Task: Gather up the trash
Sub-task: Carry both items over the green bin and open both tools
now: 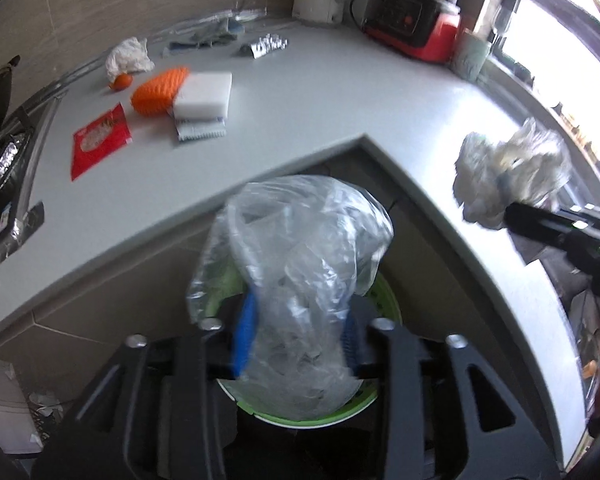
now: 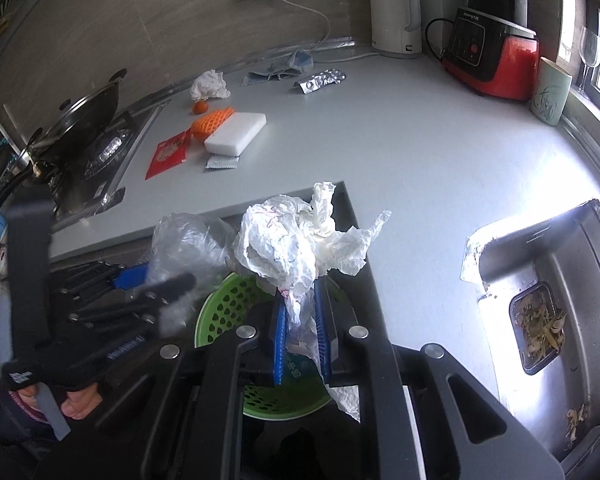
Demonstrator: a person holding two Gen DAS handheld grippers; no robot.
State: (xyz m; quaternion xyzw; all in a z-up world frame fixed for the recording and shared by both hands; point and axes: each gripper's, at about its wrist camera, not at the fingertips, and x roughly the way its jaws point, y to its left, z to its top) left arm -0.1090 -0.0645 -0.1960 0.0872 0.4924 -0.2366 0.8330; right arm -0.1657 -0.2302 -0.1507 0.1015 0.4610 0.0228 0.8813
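Observation:
My left gripper (image 1: pixel 296 332) is shut on a clear crumpled plastic bag (image 1: pixel 300 256) and holds it over a green perforated bin (image 1: pixel 384 300) below the counter's corner. My right gripper (image 2: pixel 300 332) is shut on a crumpled white plastic wrapper (image 2: pixel 292 240) above the same green bin (image 2: pixel 228 308). In the left wrist view the right gripper (image 1: pixel 512 216) shows at the right with the white wrapper (image 1: pixel 508 172). In the right wrist view the left gripper (image 2: pixel 160 292) shows at the left with the clear bag (image 2: pixel 184 240).
On the grey counter (image 2: pixel 380 140) lie a red packet (image 2: pixel 168 156), an orange foam net (image 2: pixel 212 118), a white block (image 2: pixel 236 134), a small orange fruit (image 2: pixel 199 107), a tissue wad (image 2: pixel 210 84) and a foil blister pack (image 2: pixel 320 80). A stove with wok (image 2: pixel 88 116) is left, a sink (image 2: pixel 560 300) right.

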